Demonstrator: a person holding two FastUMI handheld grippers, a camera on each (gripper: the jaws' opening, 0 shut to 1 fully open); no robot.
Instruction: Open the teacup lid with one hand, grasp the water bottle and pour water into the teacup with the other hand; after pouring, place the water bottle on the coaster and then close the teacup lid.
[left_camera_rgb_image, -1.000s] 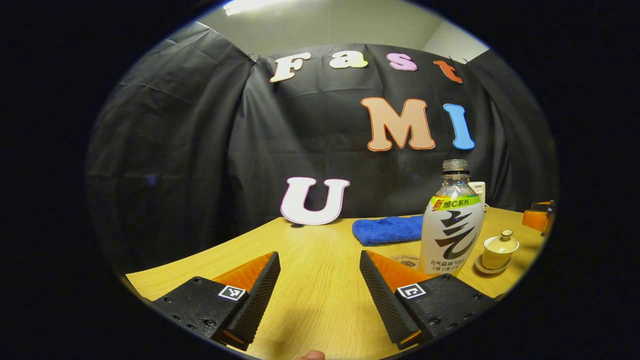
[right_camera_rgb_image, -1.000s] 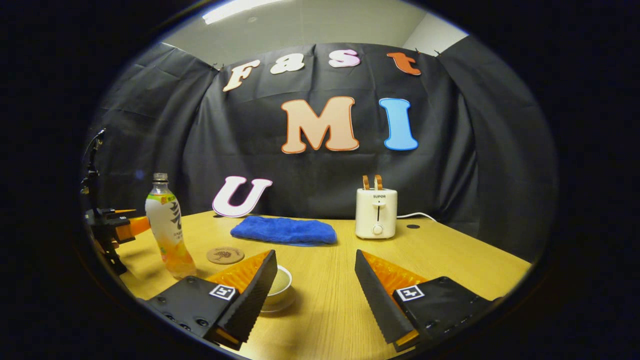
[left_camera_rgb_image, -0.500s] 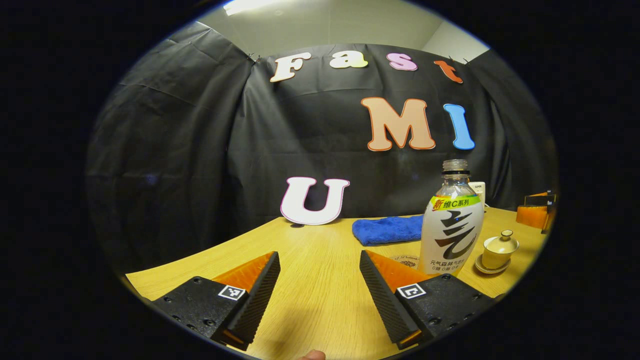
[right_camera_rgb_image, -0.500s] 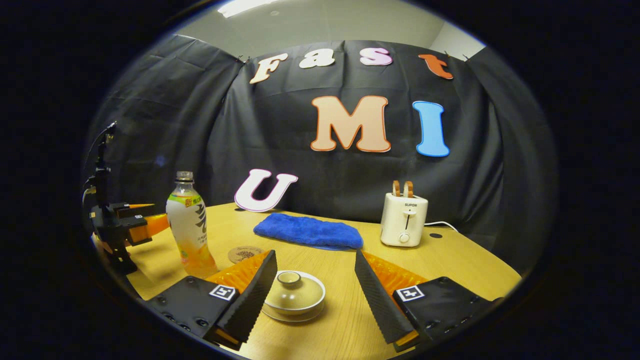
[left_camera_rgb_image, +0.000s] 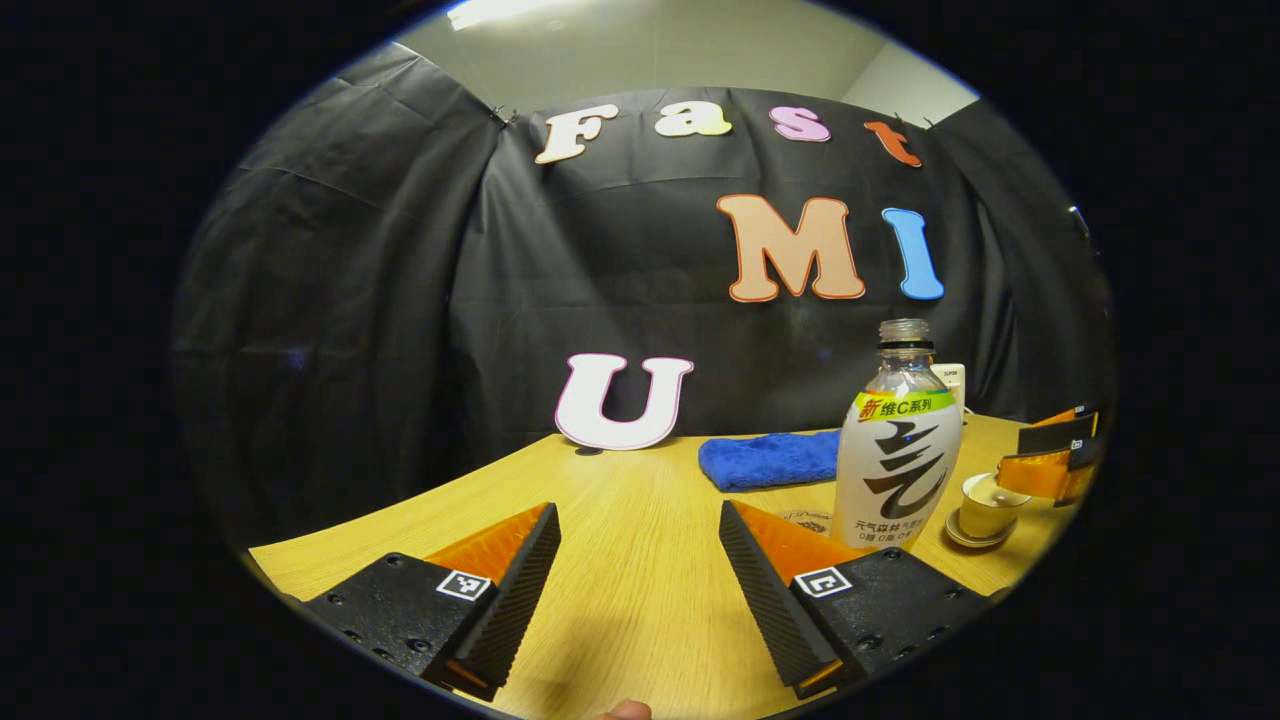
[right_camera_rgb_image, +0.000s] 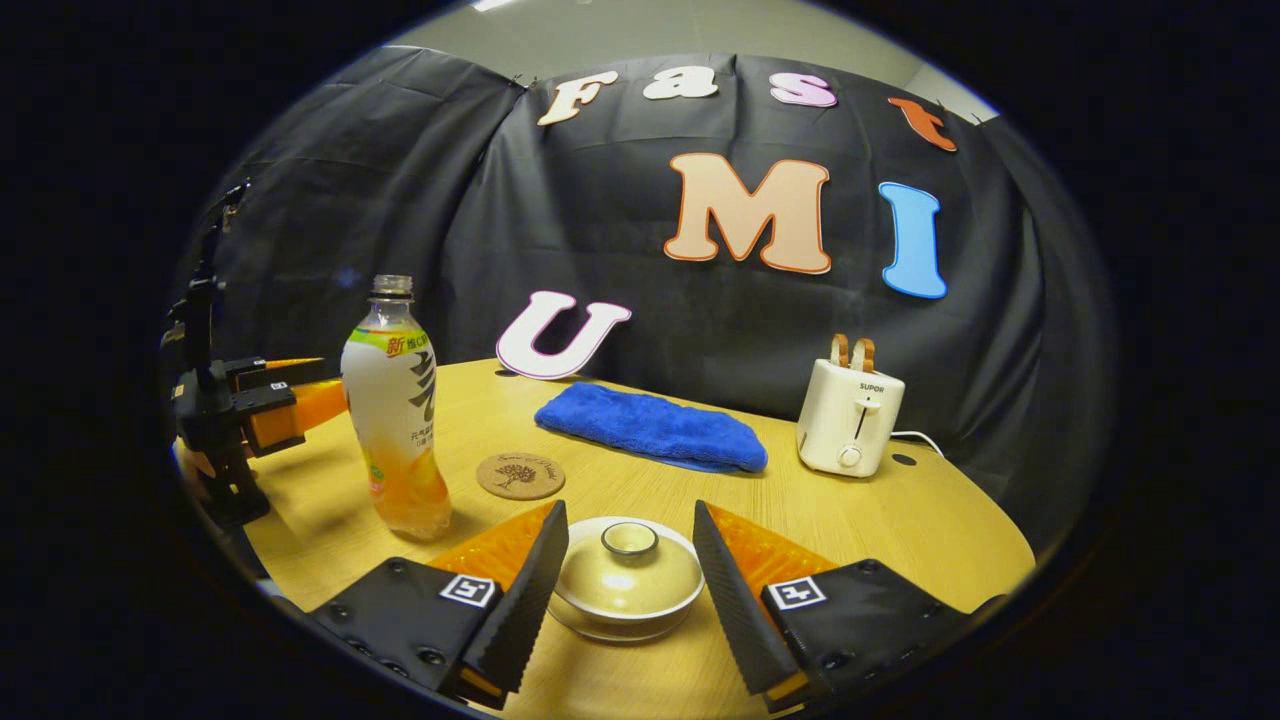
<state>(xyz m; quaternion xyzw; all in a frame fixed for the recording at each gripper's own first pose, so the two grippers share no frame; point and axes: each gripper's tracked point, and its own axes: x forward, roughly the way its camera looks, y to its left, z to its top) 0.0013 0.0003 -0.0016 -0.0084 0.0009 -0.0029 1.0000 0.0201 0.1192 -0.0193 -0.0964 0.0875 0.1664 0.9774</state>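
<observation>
A pale lidded teacup (right_camera_rgb_image: 628, 580) on its saucer stands between the fingers of my right gripper (right_camera_rgb_image: 628, 515). The jaws are open, one on each side of the lid, and the knob (right_camera_rgb_image: 630, 538) is free. To the left stands the water bottle (right_camera_rgb_image: 395, 420), upright, with orange liquid low in it. A round cork coaster (right_camera_rgb_image: 520, 475) lies beside it. My left gripper (left_camera_rgb_image: 640, 570) hovers open over bare table, with the bottle (left_camera_rgb_image: 900, 450) ahead to its right. In the left gripper view the right gripper (left_camera_rgb_image: 1050, 465) hangs over the teacup (left_camera_rgb_image: 985, 505).
A folded blue cloth (right_camera_rgb_image: 650, 430) lies toward the back of the wooden table (right_camera_rgb_image: 900, 520). A white toaster (right_camera_rgb_image: 850, 420) stands at the back right with its cord. The left gripper (right_camera_rgb_image: 290, 400) sits left of the bottle.
My right gripper has moved forward and down over the teacup, so the lid now lies between its fingers, and the gap has narrowed slightly. The left gripper has barely moved.
</observation>
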